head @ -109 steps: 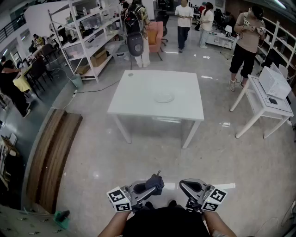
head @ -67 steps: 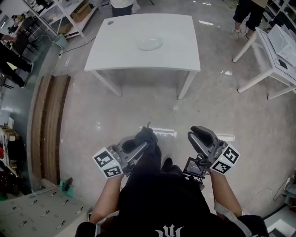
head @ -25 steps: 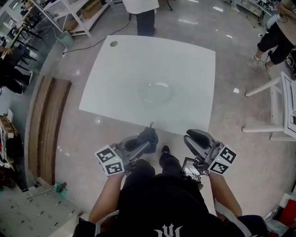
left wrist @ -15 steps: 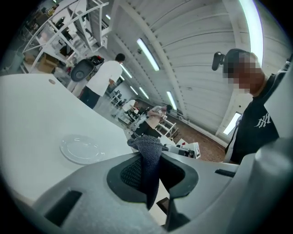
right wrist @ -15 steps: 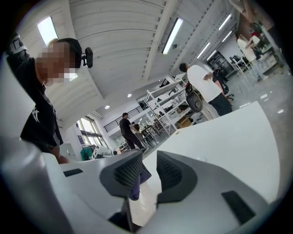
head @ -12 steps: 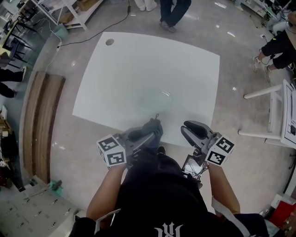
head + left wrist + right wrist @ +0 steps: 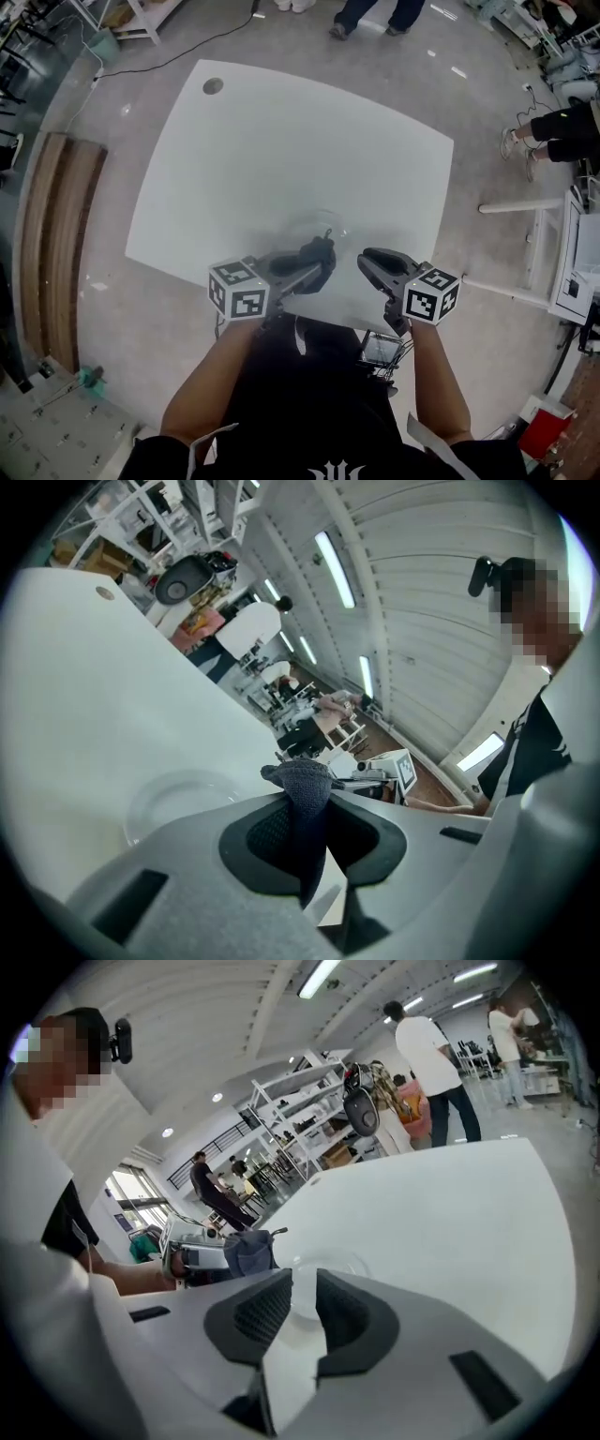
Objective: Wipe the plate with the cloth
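Note:
A clear glass plate (image 7: pixel 320 226) lies on the white table (image 7: pixel 281 141) near its front edge. My left gripper (image 7: pixel 317 262) is shut on a dark grey cloth (image 7: pixel 319 253), and its tips sit just short of the plate's near rim. In the left gripper view the cloth (image 7: pixel 305 794) sticks up between the jaws, with the plate (image 7: pixel 178 803) lower left of it. My right gripper (image 7: pixel 367 262) hovers over the front edge, right of the plate. Its jaws stand a narrow gap apart with nothing between them (image 7: pixel 304 1299); the plate (image 7: pixel 328 1265) shows just beyond.
A round cable hole (image 7: pixel 213 86) marks the table's far left corner. People's legs (image 7: pixel 375 14) stand past the far edge. Another white table (image 7: pixel 581 272) is at the right, a wooden strip (image 7: pixel 47 234) at the left, and a wire cart (image 7: pixel 377 352) by my legs.
The person has walked up to the table. Both grippers moved forward from over the floor to the table's front edge, and the plate now lies right before the left gripper.

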Demonstrator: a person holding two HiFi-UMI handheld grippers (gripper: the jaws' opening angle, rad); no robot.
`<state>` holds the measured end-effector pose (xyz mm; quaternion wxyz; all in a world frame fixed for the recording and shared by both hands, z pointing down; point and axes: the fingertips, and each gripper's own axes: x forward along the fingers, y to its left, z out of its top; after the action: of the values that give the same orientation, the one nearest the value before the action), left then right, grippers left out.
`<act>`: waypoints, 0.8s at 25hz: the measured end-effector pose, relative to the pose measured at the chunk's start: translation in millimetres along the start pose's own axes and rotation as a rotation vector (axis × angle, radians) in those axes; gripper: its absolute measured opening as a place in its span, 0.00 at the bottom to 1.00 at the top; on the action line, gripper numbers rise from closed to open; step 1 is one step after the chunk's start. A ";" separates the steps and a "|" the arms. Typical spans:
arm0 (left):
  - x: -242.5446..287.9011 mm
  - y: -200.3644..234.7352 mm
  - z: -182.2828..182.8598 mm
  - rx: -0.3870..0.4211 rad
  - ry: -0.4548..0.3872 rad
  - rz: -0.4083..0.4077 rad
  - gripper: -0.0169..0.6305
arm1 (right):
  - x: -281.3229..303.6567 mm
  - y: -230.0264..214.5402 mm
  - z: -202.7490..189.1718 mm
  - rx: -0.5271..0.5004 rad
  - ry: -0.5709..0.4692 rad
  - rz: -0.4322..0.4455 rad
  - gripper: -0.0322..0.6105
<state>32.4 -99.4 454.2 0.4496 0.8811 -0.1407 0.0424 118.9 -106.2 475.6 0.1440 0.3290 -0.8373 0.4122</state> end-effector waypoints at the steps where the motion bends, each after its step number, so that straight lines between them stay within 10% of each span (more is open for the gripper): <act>1: 7.2 7.7 0.5 -0.015 0.012 0.011 0.10 | 6.0 -10.4 -1.9 0.023 0.024 -0.007 0.15; 13: 78.7 76.8 -4.0 -0.144 0.141 0.158 0.10 | 60.6 -90.9 -35.9 0.267 0.231 0.017 0.21; 20: 97.0 96.9 -23.7 -0.015 0.320 0.245 0.10 | 78.4 -88.9 -44.2 0.296 0.295 0.064 0.12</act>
<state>98.7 -154.5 563.4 0.4643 0.8360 -0.1739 0.2351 118.9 -144.8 596.1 0.2022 0.2559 -0.7473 0.5789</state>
